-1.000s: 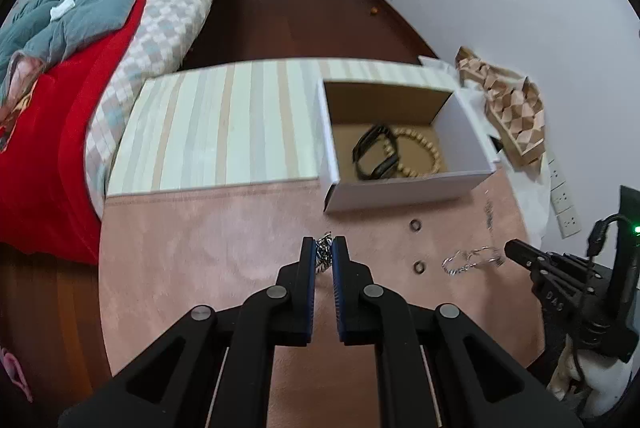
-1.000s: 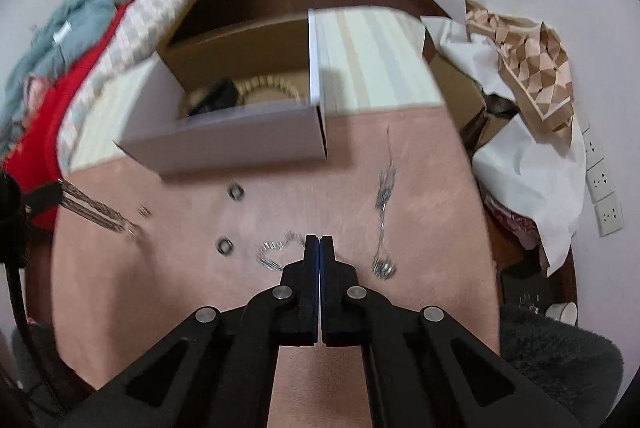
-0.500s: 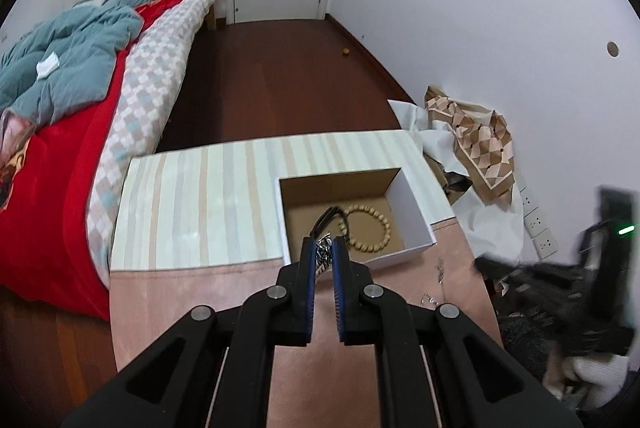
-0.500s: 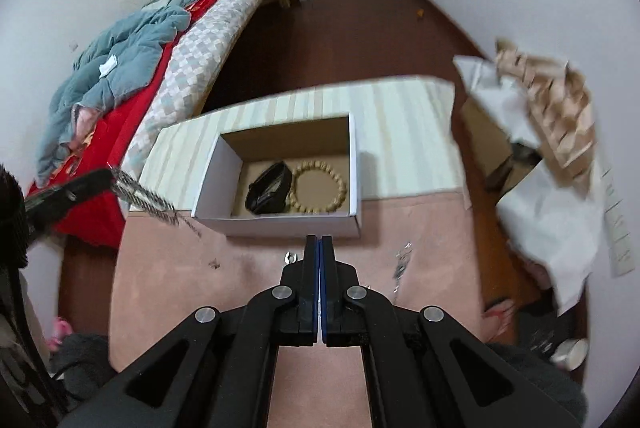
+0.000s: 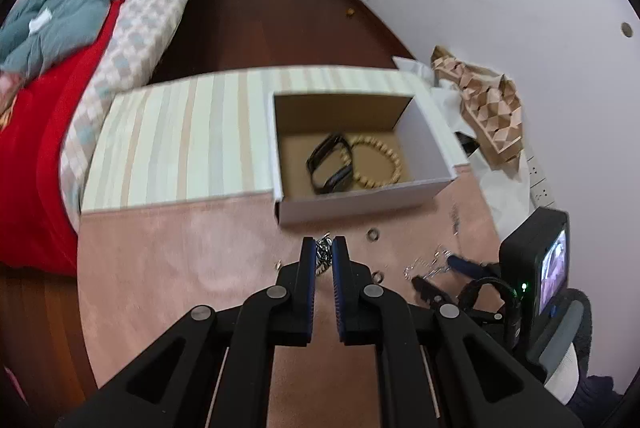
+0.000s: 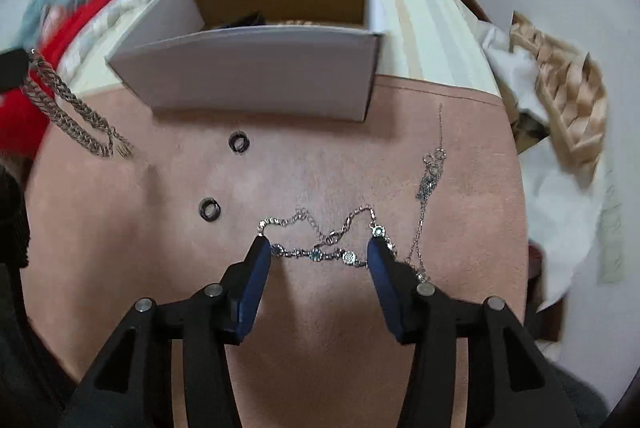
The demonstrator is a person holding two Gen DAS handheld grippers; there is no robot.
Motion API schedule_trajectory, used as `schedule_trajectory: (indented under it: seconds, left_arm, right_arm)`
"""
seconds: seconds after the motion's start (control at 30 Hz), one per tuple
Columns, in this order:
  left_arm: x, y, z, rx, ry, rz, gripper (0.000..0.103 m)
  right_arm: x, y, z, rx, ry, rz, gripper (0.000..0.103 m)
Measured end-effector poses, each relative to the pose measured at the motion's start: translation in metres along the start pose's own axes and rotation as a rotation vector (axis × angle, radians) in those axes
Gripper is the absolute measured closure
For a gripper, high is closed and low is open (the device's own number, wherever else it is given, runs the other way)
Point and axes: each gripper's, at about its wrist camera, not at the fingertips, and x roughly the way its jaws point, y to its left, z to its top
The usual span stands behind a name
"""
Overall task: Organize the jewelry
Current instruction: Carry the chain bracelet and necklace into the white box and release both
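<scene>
Inside the white box (image 5: 360, 201) lie a black band (image 5: 330, 163) and a bead bracelet (image 5: 378, 163) — but the left gripper (image 5: 324, 252) pinches a braided chain (image 6: 68, 111) before it, while the right gripper (image 6: 318, 256) straddles, wide, a gemmed bracelet (image 6: 320, 252) in front of the box, with two rings (image 6: 239, 141) and a thin necklace (image 6: 430, 179) left.

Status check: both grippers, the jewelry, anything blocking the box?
Left gripper shut on braided chain. Right gripper open, straddling gem bracelet. Box open, unobstructed.

Bed (image 5: 60, 75), dark floor (image 5: 280, 23), perhaps wood.
</scene>
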Motion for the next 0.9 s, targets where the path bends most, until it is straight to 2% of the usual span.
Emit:
schedule_trajectory:
  seconds: [0.03,0.07,0.1,0.13,0.27,0.47,0.67,0.9]
  left_arm:
    - [0.003,0.002,-0.003,-0.005,0.007,0.001,0.098]
    - [0.006,0.005,-0.006,-0.015,0.016,0.002,0.098]
    - [0.009,0.008,-0.009,-0.023,0.023,0.004,0.098]
    - [0.011,0.011,-0.011,-0.030,0.027,0.006,0.098]
    - [0.015,0.017,-0.018,-0.048,0.038,0.002,0.098]
    - [0.005,0.015,-0.014,-0.049,0.019,-0.024,0.098]
    - [-0.019,0.005,0.009,-0.023,-0.032,-0.055,0.098]
    - [-0.047,-0.002,0.054,0.010,-0.099,-0.098,0.098]
  right_arm:
    - [0.001,0.004,-0.001,-0.009,-0.013,-0.022,0.065]
    - [0.001,0.004,0.000,0.008,-0.023,0.003,0.078]
    - [0.001,0.004,0.001,0.017,-0.026,-0.016,0.097]
    - [0.002,0.004,0.002,0.019,-0.021,-0.024,0.097]
    - [-0.001,-0.012,0.001,0.112,-0.038,0.037,0.097]
    - [-0.049,-0.031,0.005,0.192,-0.127,0.115,0.097]
    - [-0.108,-0.036,0.029,0.189,-0.222,0.158,0.097]
    - [-0.169,-0.040,0.076,0.189,-0.328,0.242,0.097]
